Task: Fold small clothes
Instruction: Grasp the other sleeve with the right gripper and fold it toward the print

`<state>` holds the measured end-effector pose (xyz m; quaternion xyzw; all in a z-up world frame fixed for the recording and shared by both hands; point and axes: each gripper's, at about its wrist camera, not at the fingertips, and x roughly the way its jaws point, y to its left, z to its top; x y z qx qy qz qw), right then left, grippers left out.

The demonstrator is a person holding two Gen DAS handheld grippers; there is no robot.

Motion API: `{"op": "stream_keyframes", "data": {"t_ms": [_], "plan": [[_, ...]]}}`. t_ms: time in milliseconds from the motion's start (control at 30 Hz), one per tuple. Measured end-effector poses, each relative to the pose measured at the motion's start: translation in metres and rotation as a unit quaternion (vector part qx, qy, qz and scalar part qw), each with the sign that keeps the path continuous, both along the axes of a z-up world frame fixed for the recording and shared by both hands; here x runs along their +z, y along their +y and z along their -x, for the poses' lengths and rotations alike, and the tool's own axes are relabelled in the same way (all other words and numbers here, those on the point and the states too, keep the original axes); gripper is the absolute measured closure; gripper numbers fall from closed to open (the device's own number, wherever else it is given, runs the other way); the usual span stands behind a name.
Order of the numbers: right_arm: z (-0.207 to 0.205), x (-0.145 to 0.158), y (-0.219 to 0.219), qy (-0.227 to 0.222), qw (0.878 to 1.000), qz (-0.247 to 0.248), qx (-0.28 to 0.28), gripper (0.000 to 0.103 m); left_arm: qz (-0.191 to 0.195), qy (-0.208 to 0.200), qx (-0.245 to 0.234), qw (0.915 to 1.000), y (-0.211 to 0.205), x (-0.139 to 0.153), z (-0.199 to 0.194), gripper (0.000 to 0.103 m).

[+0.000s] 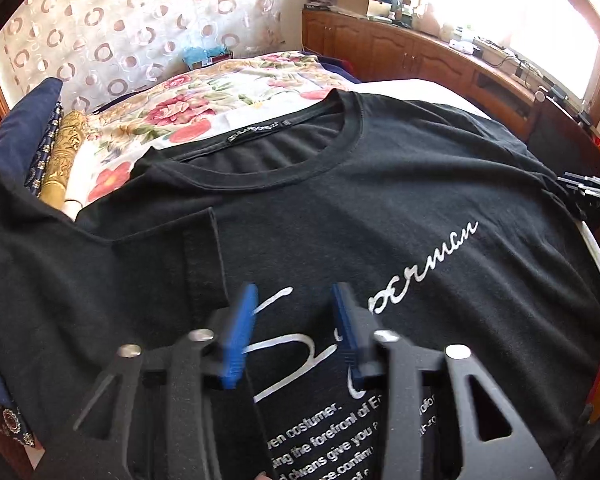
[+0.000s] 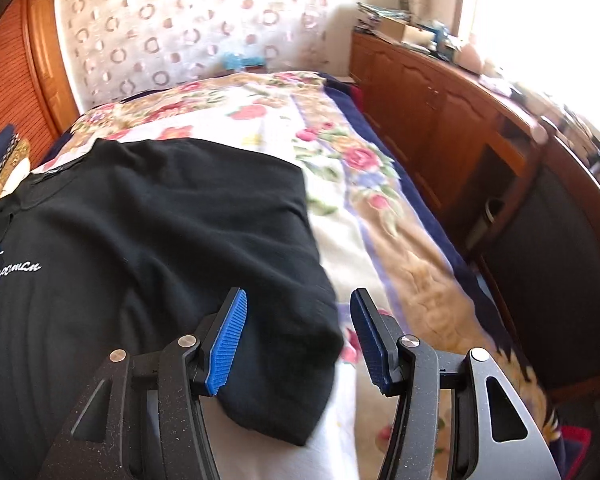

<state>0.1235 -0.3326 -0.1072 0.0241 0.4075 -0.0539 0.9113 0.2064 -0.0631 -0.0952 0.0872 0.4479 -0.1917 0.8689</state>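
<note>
I am looking down both tools at a black T-shirt [image 1: 380, 208] that is lying front-up on the bed [image 2: 340, 208], collar toward the far end, with white script lettering [image 1: 424, 264] running across its chest and a block of small white print below it. My left tool [image 1: 294, 332] is hovering over the chest print with its blue pads [image 1: 238, 336] standing moderately apart and nothing between them. The left sleeve [image 1: 204, 264] is lying folded in over the shirt body just beside that tool. My right tool [image 2: 298, 340] is standing wide, also empty, over the right sleeve [image 2: 284, 360], whose hem is reaching toward the near right edge of the bed; the left pad is sitting over the cloth, the right pad over the floral blanket [image 2: 384, 184]. I cannot tell whether either pad is touching the fabric.

Around the shirt, the blanket is covering the bed to its far end. Along the left edge of the bed a gold patterned roll [image 1: 64, 152] and dark navy fabric [image 1: 16, 140] are crowding against the shirt's left shoulder. A wooden cabinet [image 2: 432, 120] is running close along the bed's right side, its top cluttered with boxes and small items under a bright window [image 1: 512, 12]. A circle-patterned curtain [image 1: 112, 28] is hanging behind the far end.
</note>
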Motion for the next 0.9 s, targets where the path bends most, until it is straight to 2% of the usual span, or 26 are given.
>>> {"op": "stream_keyframes", "data": {"t_ms": [33,100,200,333,500,567,600,633,767,900], "plan": [[0.002,-0.001,-0.001,0.002,1.0,-0.005,-0.001,0.047,0.003,0.002,-0.001,1.0,-0.001,0.0,-0.001,0.037],[0.003,-0.001,0.001,0.007,1.0,-0.02,0.005,0.047,0.002,0.003,-0.003,1.0,-0.003,-0.001,-0.002,0.037],[0.004,0.003,-0.006,0.006,0.999,-0.034,0.011,0.047,-0.001,0.005,-0.005,1.0,-0.007,-0.004,-0.002,0.028],[0.005,0.004,-0.021,0.008,0.998,-0.06,0.018,0.048,0.0,0.0,-0.003,1.0,-0.008,-0.006,0.0,0.025],[-0.002,0.002,-0.026,0.008,0.996,-0.074,0.04,0.068,0.008,-0.019,0.001,0.9998,-0.008,-0.008,0.003,0.021],[-0.003,0.003,-0.02,0.008,0.998,-0.044,0.039,0.08,0.009,-0.02,0.001,0.9998,-0.008,-0.009,0.004,0.021],[-0.003,0.004,-0.019,0.007,0.999,-0.027,0.036,0.09,0.009,-0.02,0.001,0.9998,-0.008,-0.009,0.004,0.021],[-0.003,0.005,-0.018,0.006,0.999,-0.017,0.036,0.093,0.009,-0.02,0.001,0.9998,-0.008,-0.009,0.004,0.021],[-0.003,0.012,-0.014,-0.01,0.999,-0.013,0.048,0.097,0.009,-0.019,0.0,0.9998,-0.009,-0.009,0.003,0.019],[-0.003,0.023,0.005,-0.027,0.996,-0.016,0.083,0.097,0.009,-0.02,0.0,0.9998,-0.009,-0.009,0.003,0.019]]}}
